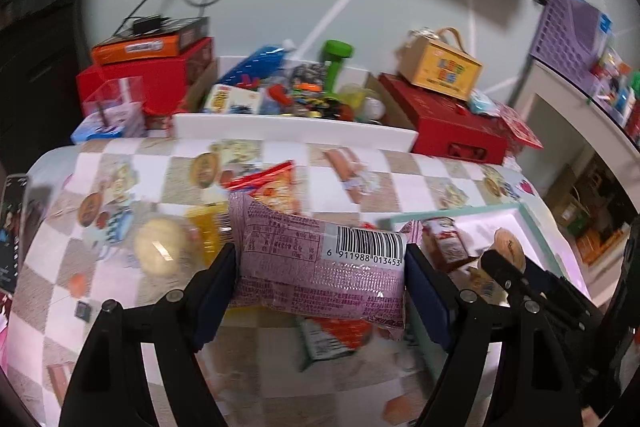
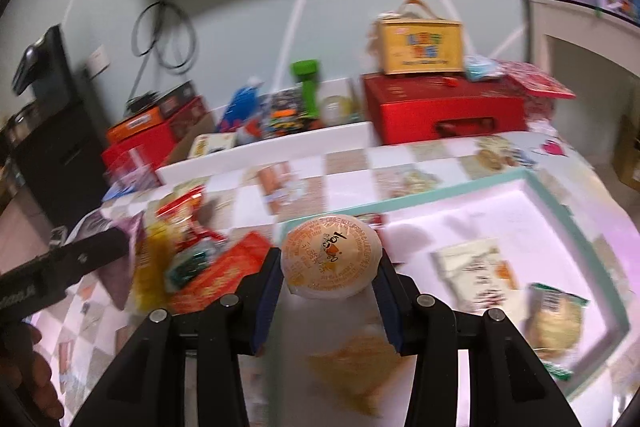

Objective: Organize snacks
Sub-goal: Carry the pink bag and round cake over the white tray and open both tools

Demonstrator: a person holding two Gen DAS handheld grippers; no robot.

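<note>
Left gripper: pinches pink snack packet, lifted over checked tablecloth. Right gripper: pinches round jelly cup. Step: carrying. Next: release both into teal-rimmed tray, at 2 o'clock.

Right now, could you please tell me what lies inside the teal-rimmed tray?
In the right wrist view, the teal-rimmed tray holds a white packet and a green-edged packet. The jelly cup in the right tool hides part of the tray's near corner.

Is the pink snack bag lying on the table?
No, the pink snack bag is gripped between the jaws of the left gripper, lifted above the checkered table.
</note>
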